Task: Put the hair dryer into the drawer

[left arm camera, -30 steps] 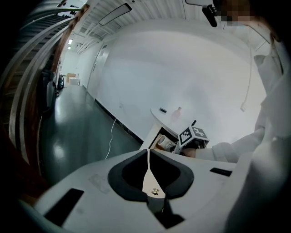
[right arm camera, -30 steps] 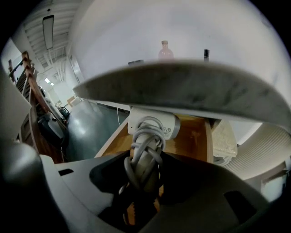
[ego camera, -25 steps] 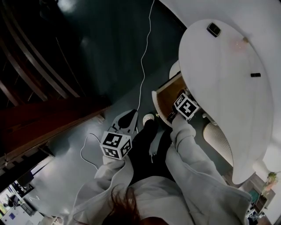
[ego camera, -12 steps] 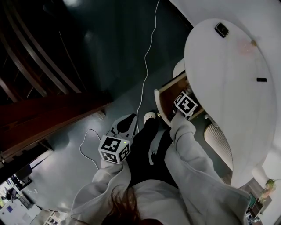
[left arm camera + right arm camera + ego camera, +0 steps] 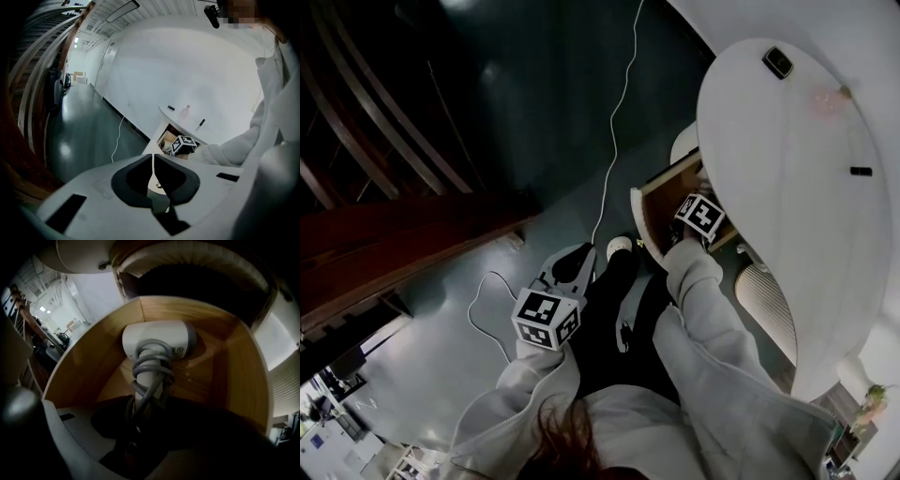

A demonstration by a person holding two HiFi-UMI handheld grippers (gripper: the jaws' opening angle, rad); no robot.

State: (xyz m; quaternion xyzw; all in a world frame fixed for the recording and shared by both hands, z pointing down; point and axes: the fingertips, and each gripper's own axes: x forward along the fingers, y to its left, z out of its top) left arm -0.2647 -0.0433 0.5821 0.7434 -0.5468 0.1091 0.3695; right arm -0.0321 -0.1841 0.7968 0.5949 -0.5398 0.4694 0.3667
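The white hair dryer (image 5: 157,341) lies low inside the open wooden drawer (image 5: 93,357), its grey cord wound round the handle. My right gripper (image 5: 145,413) points steeply down and is shut on that handle. In the head view the right gripper (image 5: 698,217) reaches into the drawer (image 5: 661,202) under the white tabletop, and the dryer is hidden there. My left gripper (image 5: 574,262) hangs over the dark floor to the left of the drawer, shut and empty. The left gripper view shows its pads (image 5: 153,161) meeting, with the drawer (image 5: 165,138) beyond.
A round white tabletop (image 5: 787,169) overhangs the drawer, with a small black device (image 5: 778,62) on it. A white cable (image 5: 614,141) trails over the dark floor. Wooden rails (image 5: 394,244) stand at the left. The person's dark legs and a pale shoe (image 5: 619,247) are between the grippers.
My right gripper has sunk deeper into the drawer with the hair dryer. The left gripper has hardly moved.
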